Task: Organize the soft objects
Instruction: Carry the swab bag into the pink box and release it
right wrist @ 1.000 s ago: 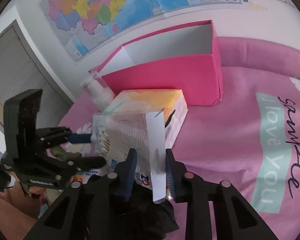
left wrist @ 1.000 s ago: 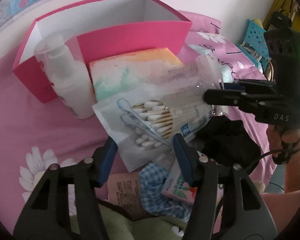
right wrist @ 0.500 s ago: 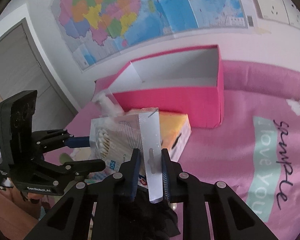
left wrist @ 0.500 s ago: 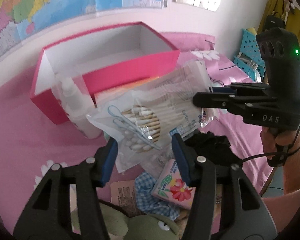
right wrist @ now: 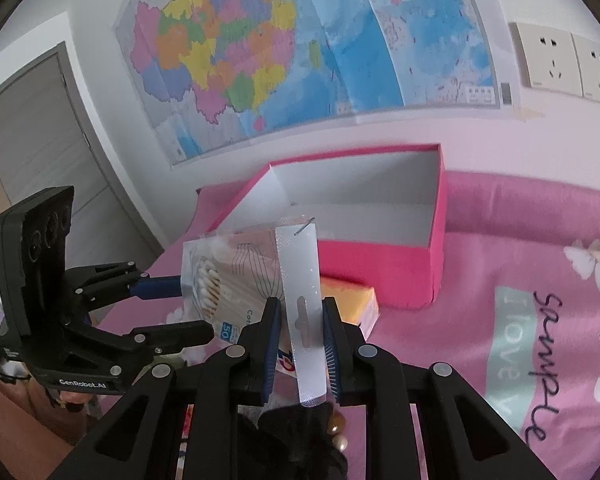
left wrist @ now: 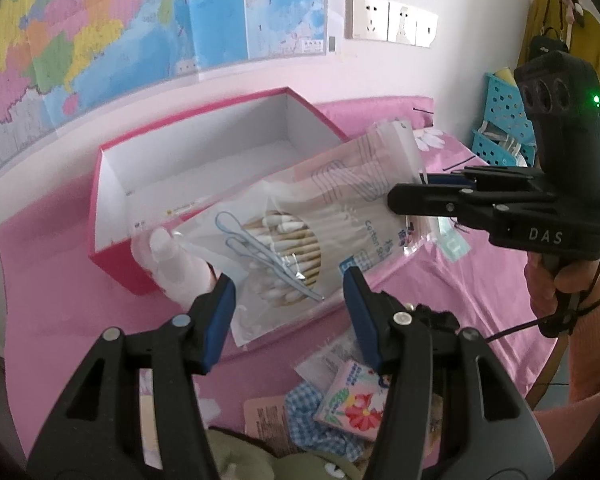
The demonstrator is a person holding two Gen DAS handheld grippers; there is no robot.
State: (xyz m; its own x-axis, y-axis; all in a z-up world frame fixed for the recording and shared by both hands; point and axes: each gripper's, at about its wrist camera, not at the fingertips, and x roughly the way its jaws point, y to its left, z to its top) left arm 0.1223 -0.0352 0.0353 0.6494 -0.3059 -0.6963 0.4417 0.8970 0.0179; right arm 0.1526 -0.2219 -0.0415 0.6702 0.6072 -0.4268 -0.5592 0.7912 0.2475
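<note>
Our right gripper (right wrist: pixel 300 334) pinches the header strip of the clear plastic bag of cotton swabs (left wrist: pixel 296 232); our left gripper (left wrist: pixel 288 312) clasps its other end (pads touching, we judge); held aloft, its long axis spans gripper to gripper, the open pink cardboard box (left wrist: pixel 116 256) just beyond.

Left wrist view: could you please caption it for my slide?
Both grippers hold a cotton swab bag above the pink box.
</note>
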